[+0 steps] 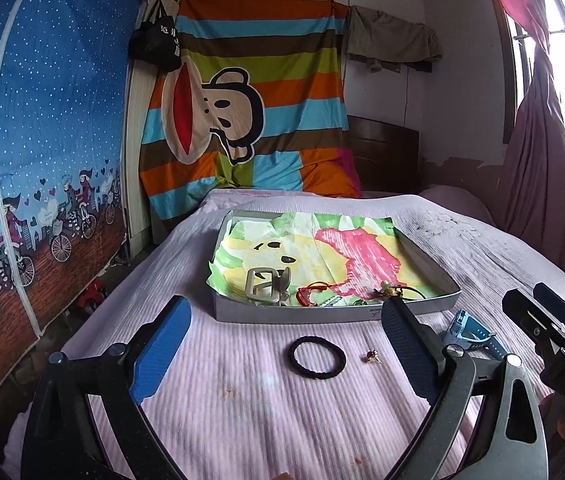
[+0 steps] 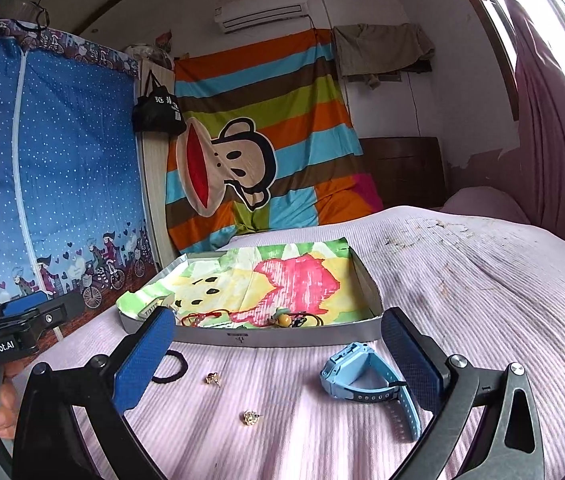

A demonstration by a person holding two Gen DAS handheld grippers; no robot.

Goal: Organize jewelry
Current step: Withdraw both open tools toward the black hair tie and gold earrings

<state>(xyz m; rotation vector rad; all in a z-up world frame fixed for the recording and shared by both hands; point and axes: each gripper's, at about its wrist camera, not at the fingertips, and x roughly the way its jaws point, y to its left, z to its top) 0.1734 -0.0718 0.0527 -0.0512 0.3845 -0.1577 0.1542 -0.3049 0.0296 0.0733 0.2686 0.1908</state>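
Pink ribbed bedspread (image 2: 462,280) covers the bed that serves as the work surface; a striped cloth with a cartoon monkey face (image 1: 242,92) hangs on the far wall.

A shallow grey rectangular tray (image 1: 322,312) lies on the bedspread, lined with a crumpled cloth printed in pink, yellow and green (image 2: 282,276). Near its front wall the tray holds a silver metal belt buckle (image 1: 262,282), a red cord bracelet (image 1: 310,292) and a beaded trinket on a dark cord (image 2: 286,320).

Outside the tray, on the bedspread in front of it:
- a black elastic hair ring (image 1: 317,357), lying flat;
- a small gold ear stud (image 2: 213,378), just to the right of the hair ring;
- a second small gold ear stud (image 2: 251,417), nearer the camera;
- a light blue strap watch (image 2: 366,380), resting on its side.

Left tool (image 1: 286,356): jaws spread wide, gripping nothing, with the hair ring lying between the blue pads (image 1: 162,348) and not touching them.

Right tool (image 2: 282,364): jaws spread wide, gripping nothing. The watch lies just beside its right pad (image 2: 410,360).
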